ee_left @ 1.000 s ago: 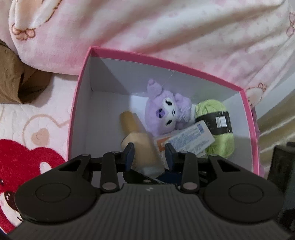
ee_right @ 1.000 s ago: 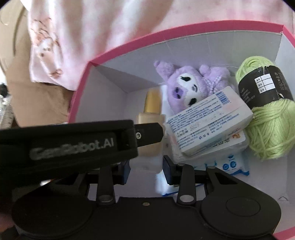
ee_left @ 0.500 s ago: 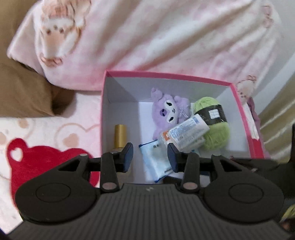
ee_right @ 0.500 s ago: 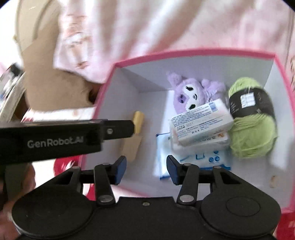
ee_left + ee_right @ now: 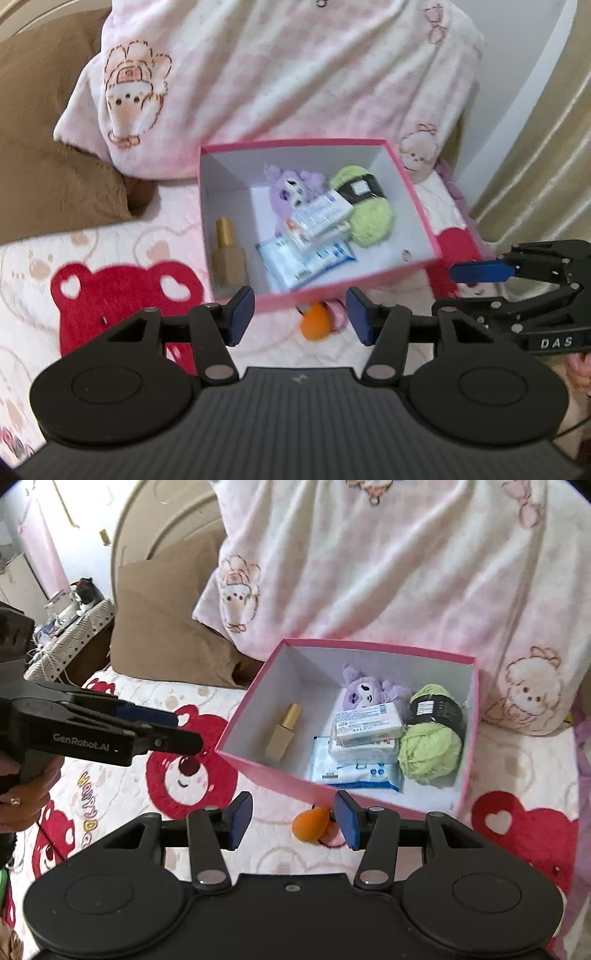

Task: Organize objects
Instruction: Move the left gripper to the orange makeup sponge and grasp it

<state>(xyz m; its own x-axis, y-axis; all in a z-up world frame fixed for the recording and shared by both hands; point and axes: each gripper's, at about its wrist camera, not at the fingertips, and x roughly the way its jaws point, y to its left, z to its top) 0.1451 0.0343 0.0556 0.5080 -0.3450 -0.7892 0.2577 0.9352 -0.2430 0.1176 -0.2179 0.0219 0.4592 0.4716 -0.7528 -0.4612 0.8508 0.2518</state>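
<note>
Five things lie in the pink box (image 5: 325, 782); the orange sponge (image 5: 310, 825) waits outside, left gripper (image 5: 300, 314) opening empty, right gripper (image 5: 291, 821) parted, empty.

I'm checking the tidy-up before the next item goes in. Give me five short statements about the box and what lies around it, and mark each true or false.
1. The green yarn ball lies inside the pink box. True.
2. The orange sponge is in the box. False: it lies on the bedspread outside the box's near wall.
3. The gold-capped bottle stands upright. False: it lies on its side on the box floor, apart from the other things.
4. The purple plush toy sits against the far wall, with a white carton in front of it. True.
5. The left claw holds the bottle. False: its jaws are opening with nothing between them; the right claw is empty too.
</note>
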